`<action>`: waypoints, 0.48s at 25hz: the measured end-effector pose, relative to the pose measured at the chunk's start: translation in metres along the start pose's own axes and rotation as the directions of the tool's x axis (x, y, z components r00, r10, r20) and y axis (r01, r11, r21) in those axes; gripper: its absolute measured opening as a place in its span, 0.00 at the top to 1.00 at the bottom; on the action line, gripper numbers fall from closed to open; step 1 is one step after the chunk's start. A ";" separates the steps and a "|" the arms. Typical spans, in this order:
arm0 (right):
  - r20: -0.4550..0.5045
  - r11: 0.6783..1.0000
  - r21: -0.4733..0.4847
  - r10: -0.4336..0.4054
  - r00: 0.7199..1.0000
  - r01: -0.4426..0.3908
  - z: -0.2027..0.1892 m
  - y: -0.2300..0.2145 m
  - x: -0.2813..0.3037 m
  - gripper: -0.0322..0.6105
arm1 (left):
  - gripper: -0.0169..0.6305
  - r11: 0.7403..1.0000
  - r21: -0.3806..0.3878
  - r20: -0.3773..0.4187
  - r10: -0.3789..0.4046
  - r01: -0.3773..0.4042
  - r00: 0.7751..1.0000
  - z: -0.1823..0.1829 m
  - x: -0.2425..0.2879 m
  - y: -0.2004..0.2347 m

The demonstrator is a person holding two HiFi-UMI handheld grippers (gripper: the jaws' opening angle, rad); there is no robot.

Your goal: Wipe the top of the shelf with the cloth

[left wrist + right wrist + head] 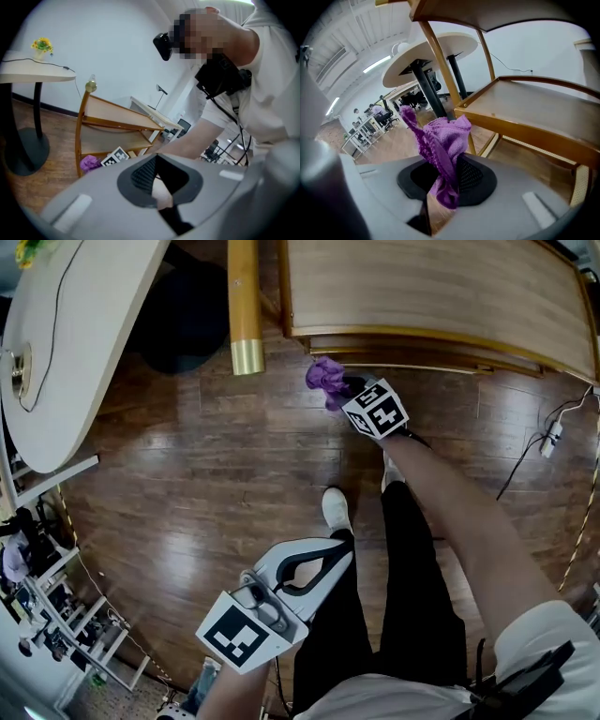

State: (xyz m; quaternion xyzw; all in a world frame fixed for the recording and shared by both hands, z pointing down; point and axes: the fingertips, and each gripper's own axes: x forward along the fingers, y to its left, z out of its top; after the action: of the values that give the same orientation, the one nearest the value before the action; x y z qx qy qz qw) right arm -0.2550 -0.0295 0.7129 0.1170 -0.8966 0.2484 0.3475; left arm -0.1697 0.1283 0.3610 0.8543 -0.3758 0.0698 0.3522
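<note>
Purple knitted cloth, bunched into a soft wad, hangs in the head view from the right gripper, just off the near left corner of the curved light wooden shelf and above the dark plank floor. Black-and-white square markers cover the gripper's cube. The left gripper sits near, by the person's legs.

In the left gripper view its jaws meet at the tips with nothing in them.

In the right gripper view the jaws pinch the cloth's lower end. Its long axis runs forward along the jaws, with a thin tail leaning left.
</note>
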 end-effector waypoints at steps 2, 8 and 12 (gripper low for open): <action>-0.005 1.000 0.000 -0.004 1.000 0.004 0.005 -0.002 0.010 0.80 | 0.95 1.000 -0.017 0.008 0.024 -0.024 1.000 -0.006 -0.006 0.007; -0.021 0.998 -0.003 -0.057 0.998 0.057 0.001 -0.026 -0.002 0.80 | 0.95 1.000 -0.026 0.028 0.012 -0.011 1.000 -0.003 -0.002 0.007; -0.023 0.995 0.014 -0.099 0.995 0.099 -0.009 -0.052 -0.027 0.80 | 0.95 0.999 -0.012 0.010 -0.033 0.034 0.999 0.004 0.016 -0.001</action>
State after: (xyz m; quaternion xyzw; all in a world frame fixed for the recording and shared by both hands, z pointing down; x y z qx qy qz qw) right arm -0.2103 -0.0679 0.7194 0.1613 -0.8838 0.2391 0.3683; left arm -0.1578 0.1164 0.3637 0.8586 -0.3636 0.0574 0.3567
